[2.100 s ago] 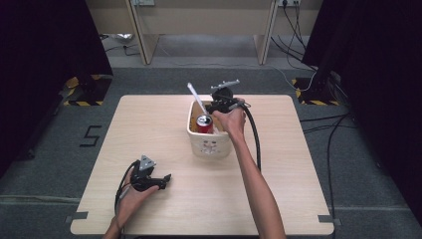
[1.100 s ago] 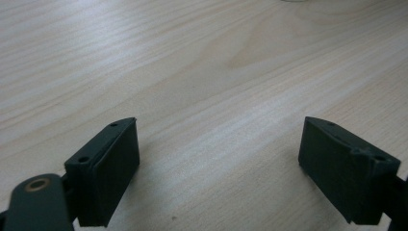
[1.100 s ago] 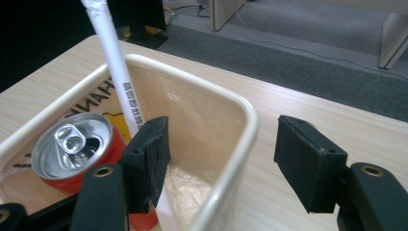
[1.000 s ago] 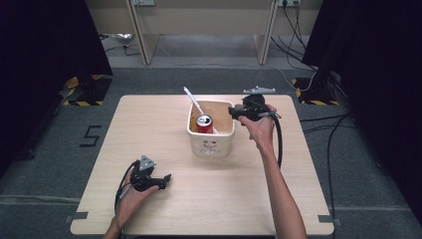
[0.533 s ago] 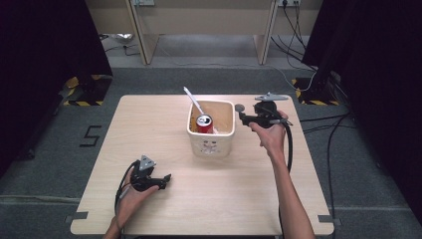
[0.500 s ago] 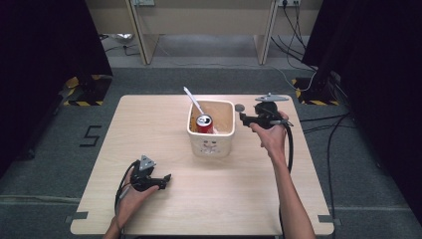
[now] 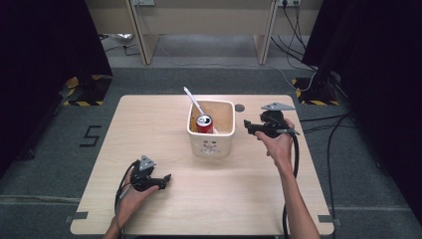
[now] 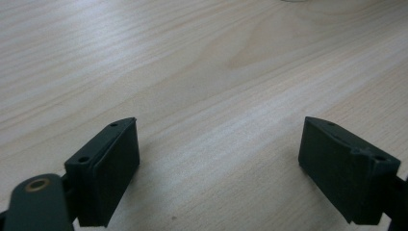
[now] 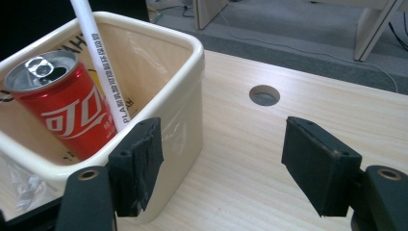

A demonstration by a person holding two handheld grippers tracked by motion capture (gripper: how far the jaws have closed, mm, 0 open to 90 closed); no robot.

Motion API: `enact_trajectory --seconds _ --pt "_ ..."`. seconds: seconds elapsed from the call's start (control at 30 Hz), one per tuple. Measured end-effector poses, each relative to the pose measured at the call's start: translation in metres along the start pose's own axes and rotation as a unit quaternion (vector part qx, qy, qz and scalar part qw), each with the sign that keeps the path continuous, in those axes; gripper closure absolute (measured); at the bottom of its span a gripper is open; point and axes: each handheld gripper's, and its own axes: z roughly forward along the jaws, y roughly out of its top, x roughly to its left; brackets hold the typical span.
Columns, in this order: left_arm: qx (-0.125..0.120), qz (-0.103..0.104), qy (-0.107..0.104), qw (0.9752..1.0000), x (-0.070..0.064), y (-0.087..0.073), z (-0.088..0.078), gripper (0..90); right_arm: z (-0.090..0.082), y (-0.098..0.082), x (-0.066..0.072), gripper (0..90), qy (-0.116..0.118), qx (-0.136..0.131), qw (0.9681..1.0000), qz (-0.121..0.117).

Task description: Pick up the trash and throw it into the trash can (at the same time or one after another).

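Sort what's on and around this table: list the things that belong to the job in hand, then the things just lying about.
In the job:
- cream bin
- red can inside it
- white straw leaning in it
- right tongs, jaws open, beside the bin

Lying about:
- left tongs, open, resting on the table
- cable hole
- floor cables

A red can (image 7: 204, 123) stands upright beside a leaning white straw (image 7: 194, 103), seemingly wrapped, in the cream bin (image 7: 211, 145).

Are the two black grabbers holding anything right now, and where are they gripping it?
Nothing is held. The right gripper is open beside the cream plastic bin; its jaws have just been opening. The left gripper is open over the wooden table.
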Motion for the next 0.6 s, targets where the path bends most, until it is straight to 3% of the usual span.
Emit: enact_trajectory --seconds 0.6 --pt "0.0 0.0 0.0 1.0 0.0 0.0 0.0 13.4 -0.01 -0.034 0.004 29.5 0.015 -0.01 0.9998 0.007"
